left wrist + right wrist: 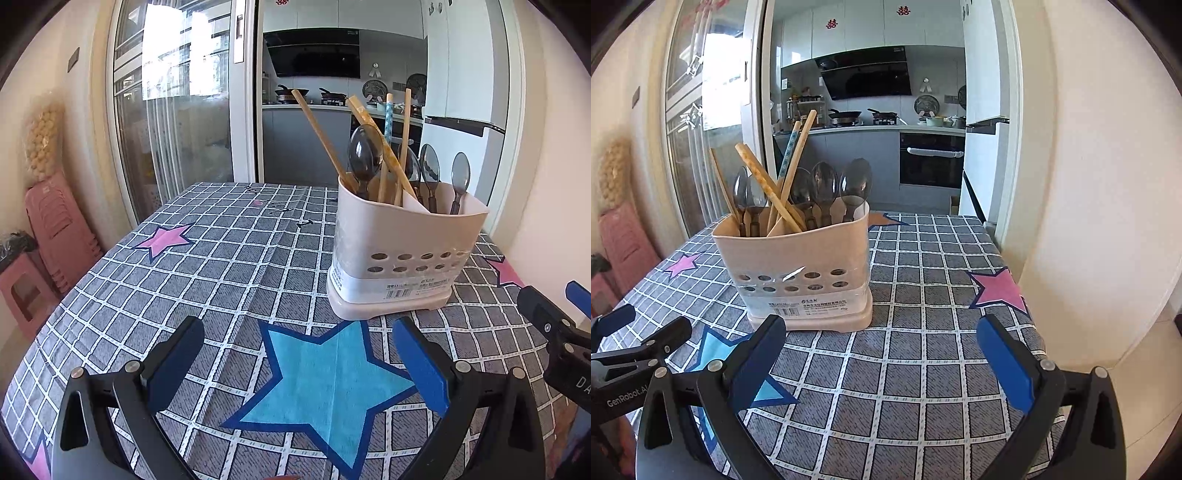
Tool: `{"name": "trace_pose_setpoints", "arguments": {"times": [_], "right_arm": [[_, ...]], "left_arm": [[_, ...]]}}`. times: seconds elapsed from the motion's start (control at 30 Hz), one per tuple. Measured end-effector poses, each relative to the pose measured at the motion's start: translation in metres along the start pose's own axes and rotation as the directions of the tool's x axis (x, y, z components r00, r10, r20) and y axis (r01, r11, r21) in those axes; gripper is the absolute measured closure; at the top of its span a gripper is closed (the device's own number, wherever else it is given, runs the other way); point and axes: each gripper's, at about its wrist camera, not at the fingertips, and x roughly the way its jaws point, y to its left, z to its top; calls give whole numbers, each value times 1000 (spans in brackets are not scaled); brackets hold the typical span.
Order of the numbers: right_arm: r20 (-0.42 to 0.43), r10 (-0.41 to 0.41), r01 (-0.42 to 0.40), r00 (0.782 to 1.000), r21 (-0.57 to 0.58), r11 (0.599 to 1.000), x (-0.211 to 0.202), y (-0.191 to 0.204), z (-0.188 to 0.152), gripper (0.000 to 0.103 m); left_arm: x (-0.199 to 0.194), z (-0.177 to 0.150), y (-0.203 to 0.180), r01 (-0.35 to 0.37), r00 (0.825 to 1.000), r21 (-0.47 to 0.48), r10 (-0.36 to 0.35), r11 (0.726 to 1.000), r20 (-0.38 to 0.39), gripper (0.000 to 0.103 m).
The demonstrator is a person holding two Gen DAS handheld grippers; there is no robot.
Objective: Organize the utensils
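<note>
My left gripper [295, 369] wide, empty; my right gripper [882, 365] wide, empty. Holder [798, 266] at my right's 11 o'clock, near. Spoons [823, 184], chopsticks [768, 184] all inside. No utensil loose on cloth [923, 369]. Task looks finished.

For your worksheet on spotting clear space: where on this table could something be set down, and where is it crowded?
Free: the tablecloth left of the utensil holder, from the blue star to the pink star; also right of the holder, by another pink star. Crowded: inside the holder, packed with spoons and chopsticks.
</note>
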Motion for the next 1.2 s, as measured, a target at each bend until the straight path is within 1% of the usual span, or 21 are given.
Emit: {"name": "trace_pose_setpoints", "arguments": {"times": [1.2], "right_arm": [[6,3,-3,1000,-9,1000,-4,3,4,0]], "left_arm": [[-2,2,0,2,1000,0,-2,1000,3,0]]}}
